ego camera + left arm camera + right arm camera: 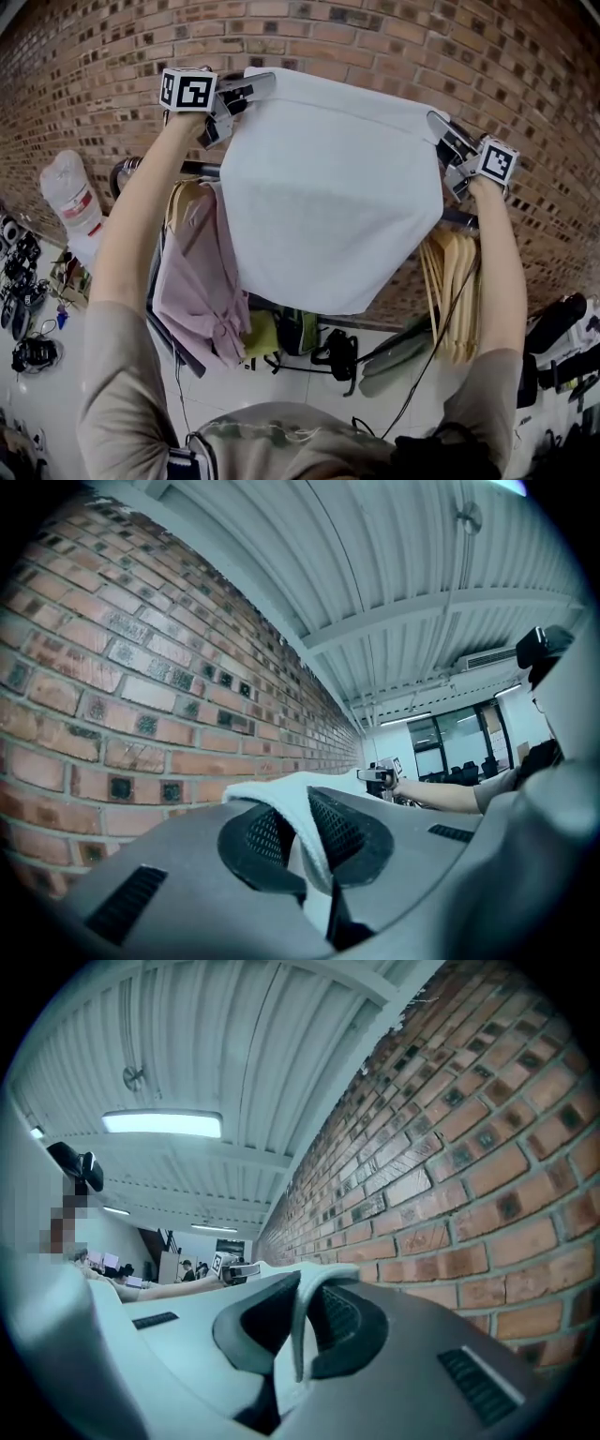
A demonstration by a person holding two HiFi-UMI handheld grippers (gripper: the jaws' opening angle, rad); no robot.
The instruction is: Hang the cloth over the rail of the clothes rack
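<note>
Nearest, rail [192, 170]: dark bar under the cloth
Cloth [328, 197]: white, likely soft, light, limp; held spread above the rail
Left gripper [251, 90]: clenched on top left corner
Right gripper [442, 129]: clenched on top right corner
Hold: corners keep it spread

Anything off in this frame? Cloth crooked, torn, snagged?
Nothing stands out. The white cloth hangs spread and clean between the left hand-held gripper and the right hand-held gripper, each shut on a top corner. It hides part of the rail and looks not yet draped over it. The pink shirt is bunched at its hem, nothing more.
</note>
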